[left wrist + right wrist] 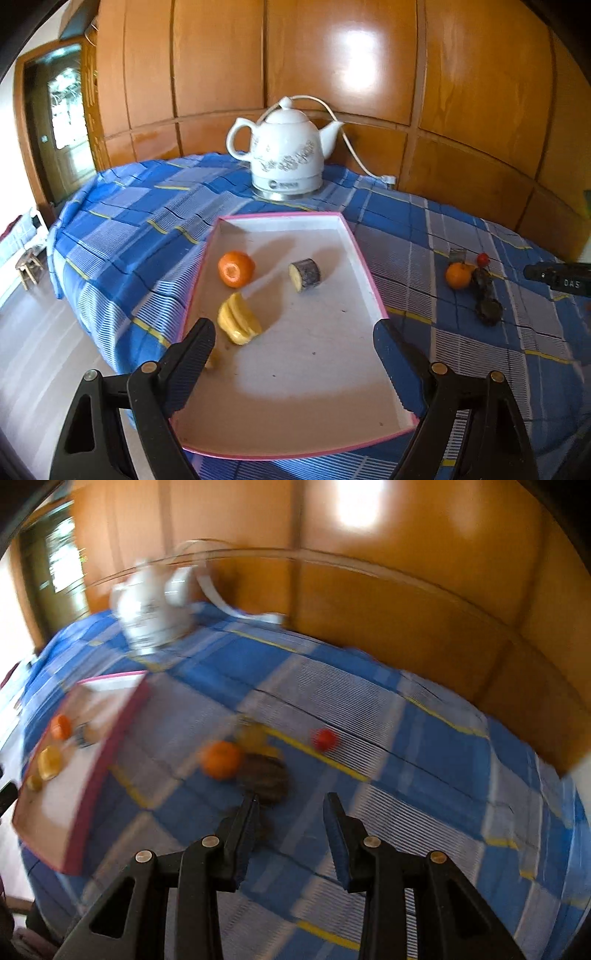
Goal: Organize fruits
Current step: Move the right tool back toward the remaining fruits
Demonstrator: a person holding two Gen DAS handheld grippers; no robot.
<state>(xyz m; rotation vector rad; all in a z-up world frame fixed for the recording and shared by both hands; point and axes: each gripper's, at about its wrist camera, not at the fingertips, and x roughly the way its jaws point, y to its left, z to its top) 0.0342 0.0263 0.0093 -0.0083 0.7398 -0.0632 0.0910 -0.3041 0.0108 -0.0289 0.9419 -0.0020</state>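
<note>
Fruits are sitting in two groups: inside the shallow white cardboard tray with a pink rim point(360, 254) are lying a round orange tangerine point(236, 268), a ribbed yellow starfruit-like piece point(238, 323) and a short dark-skinned cut chunk with a pale face point(304, 275); a small yellowish bit point(34, 782) near the tray's near corner is showing properly only in the right wrist view. Still waiting out on the blue checked tablecloth point(129, 229) are a second orange tangerine point(221, 759), a small red round fruit point(325, 739), a yellowish piece point(252, 734) and dark lumpy fruits point(266, 771), so the sorting is looking roughly half done.

The left gripper point(294, 332) is hovering over the tray, spread wide and carrying nothing. The right gripper point(291, 803) is likewise parted and empty, pointing towards the loose pile (that view is heavily blurred). Only the left view is showing the white ceramic electric kettle point(284, 155) sharply.
</note>
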